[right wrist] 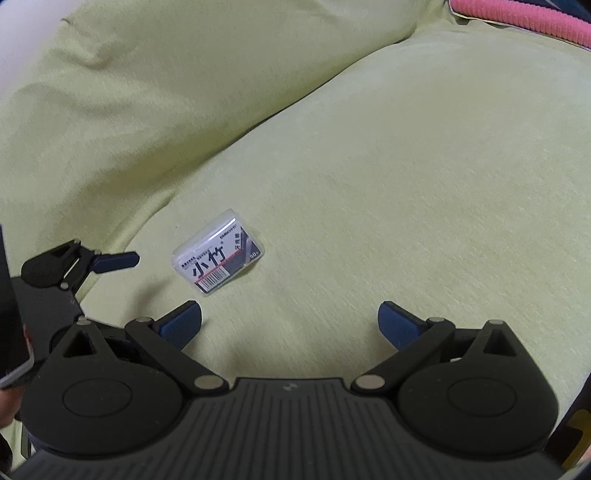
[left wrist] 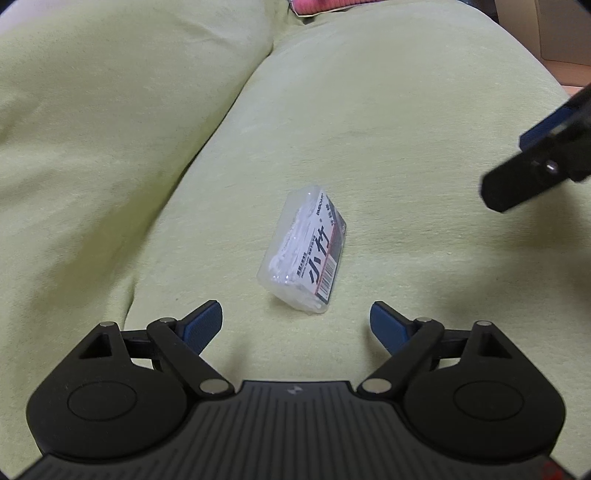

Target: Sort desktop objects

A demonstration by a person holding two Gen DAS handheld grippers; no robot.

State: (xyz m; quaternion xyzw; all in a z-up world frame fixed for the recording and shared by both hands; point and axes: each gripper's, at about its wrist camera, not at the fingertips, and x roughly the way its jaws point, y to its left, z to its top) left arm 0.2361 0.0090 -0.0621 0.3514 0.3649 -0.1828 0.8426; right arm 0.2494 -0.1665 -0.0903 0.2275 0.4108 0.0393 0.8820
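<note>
Two claws sit low in my feeds, both over a yellow-green sofa. Nearest in the left wrist view, my left claw [left wrist: 296, 325] is spread wide, its blue pads [left wrist: 202, 326] well apart with nothing between them. Just beyond the gap, slightly right of centre, lies a small clear plastic box [left wrist: 304, 254] of white floss picks, flat on the seat cushion [left wrist: 424, 166], its printed label with a barcode facing up and its long side running away from me. The box touches neither pad.

In the right wrist view, my right claw [right wrist: 290, 326] is likewise spread, holding nothing. The same box [right wrist: 218, 256] lies just past its left pad [right wrist: 181, 326], off to the left of the gap, not touching it. Further left in that view I see the left claw [right wrist: 114, 260] from the side, near the box but apart from it. At the right edge of the left wrist view, one black finger of the right claw [left wrist: 517, 184] juts in, well apart from the box.

Beyond the box, the seat cushion rises to meet the back cushion [left wrist: 110, 110] along a deep crease. At the far edge, a pink ribbed fabric [right wrist: 535, 22] rests on top of the sofa.
</note>
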